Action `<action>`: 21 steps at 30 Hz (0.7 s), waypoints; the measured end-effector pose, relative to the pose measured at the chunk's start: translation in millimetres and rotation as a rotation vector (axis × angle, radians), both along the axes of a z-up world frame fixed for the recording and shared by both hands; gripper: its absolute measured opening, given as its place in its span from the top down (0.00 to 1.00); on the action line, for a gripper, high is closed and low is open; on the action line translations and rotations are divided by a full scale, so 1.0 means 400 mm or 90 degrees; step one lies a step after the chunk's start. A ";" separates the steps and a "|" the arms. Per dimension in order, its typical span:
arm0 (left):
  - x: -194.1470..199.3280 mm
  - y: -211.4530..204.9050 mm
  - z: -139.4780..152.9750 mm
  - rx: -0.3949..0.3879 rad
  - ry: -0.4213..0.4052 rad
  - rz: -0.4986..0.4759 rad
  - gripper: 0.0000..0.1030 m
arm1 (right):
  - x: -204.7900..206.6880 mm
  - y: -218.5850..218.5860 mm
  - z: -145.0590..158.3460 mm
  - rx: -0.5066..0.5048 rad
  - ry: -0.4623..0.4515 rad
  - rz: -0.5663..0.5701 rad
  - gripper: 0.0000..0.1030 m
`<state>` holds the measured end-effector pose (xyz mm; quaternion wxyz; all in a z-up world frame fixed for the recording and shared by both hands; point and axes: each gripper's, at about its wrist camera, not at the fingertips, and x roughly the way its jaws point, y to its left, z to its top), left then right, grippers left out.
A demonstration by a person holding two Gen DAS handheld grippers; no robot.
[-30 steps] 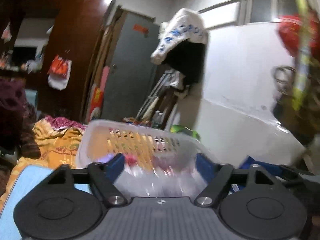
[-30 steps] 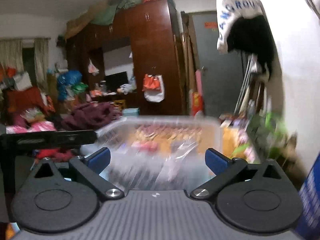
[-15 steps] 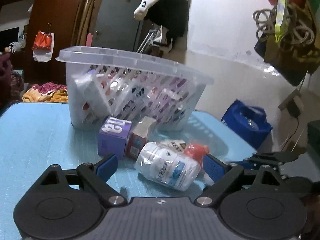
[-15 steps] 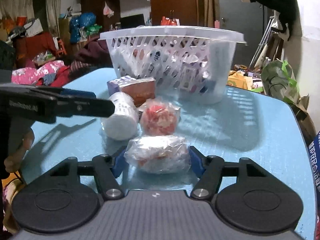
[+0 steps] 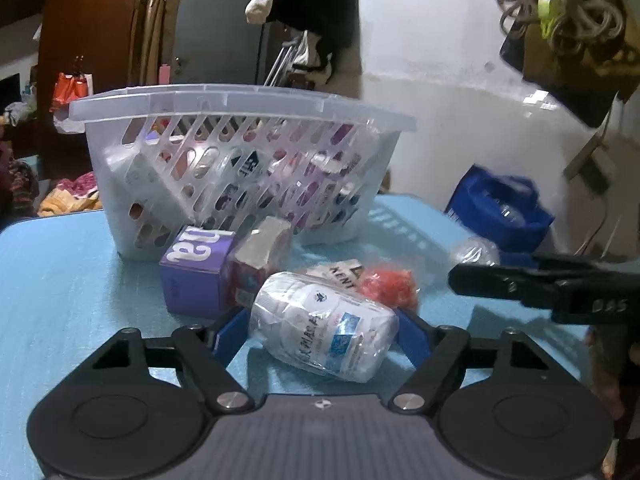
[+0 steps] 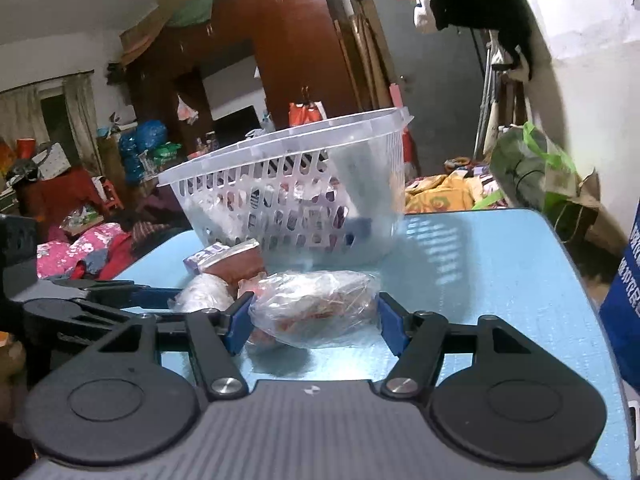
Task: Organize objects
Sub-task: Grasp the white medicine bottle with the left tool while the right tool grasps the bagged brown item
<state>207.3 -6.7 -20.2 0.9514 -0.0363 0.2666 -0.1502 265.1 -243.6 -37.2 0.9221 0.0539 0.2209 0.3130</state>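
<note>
A clear slotted basket holding several packets stands at the back of the blue table; it also shows in the right wrist view. My left gripper is shut on a white wrapped bottle lying on the table. My right gripper is shut on a clear plastic packet with reddish contents. A purple box, a silver-topped red box and a red crinkled packet lie in front of the basket.
The right gripper's black arm crosses the right of the left wrist view. A blue bag sits beyond the table's right edge. Clothes piles, a wooden wardrobe and a grey door lie behind.
Both views swung down from the room to the table. The left jaws closed around the white bottle. The right jaws hold the clear packet and the view has tilted.
</note>
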 end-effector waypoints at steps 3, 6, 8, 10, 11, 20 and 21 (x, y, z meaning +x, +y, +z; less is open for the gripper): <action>-0.026 0.016 0.007 -0.018 -0.042 0.002 0.21 | -0.003 -0.005 -0.001 0.001 -0.007 -0.004 0.35; -0.055 0.039 0.016 -0.050 -0.082 0.000 0.21 | -0.010 -0.005 -0.001 -0.003 -0.023 -0.013 0.35; -0.067 0.059 0.018 -0.073 -0.096 0.004 0.21 | -0.019 -0.001 0.000 -0.009 -0.039 -0.016 0.35; -0.070 0.076 0.019 -0.096 -0.100 0.010 0.21 | -0.021 0.004 0.002 -0.018 -0.046 -0.016 0.35; -0.070 0.085 0.020 -0.107 -0.100 0.013 0.21 | -0.020 0.006 0.002 -0.021 -0.047 -0.016 0.35; -0.072 0.087 0.017 -0.108 -0.106 0.010 0.21 | -0.028 0.010 0.000 -0.025 -0.061 -0.011 0.35; -0.072 0.088 0.016 -0.109 -0.106 0.011 0.21 | -0.029 0.010 0.000 -0.025 -0.063 -0.011 0.35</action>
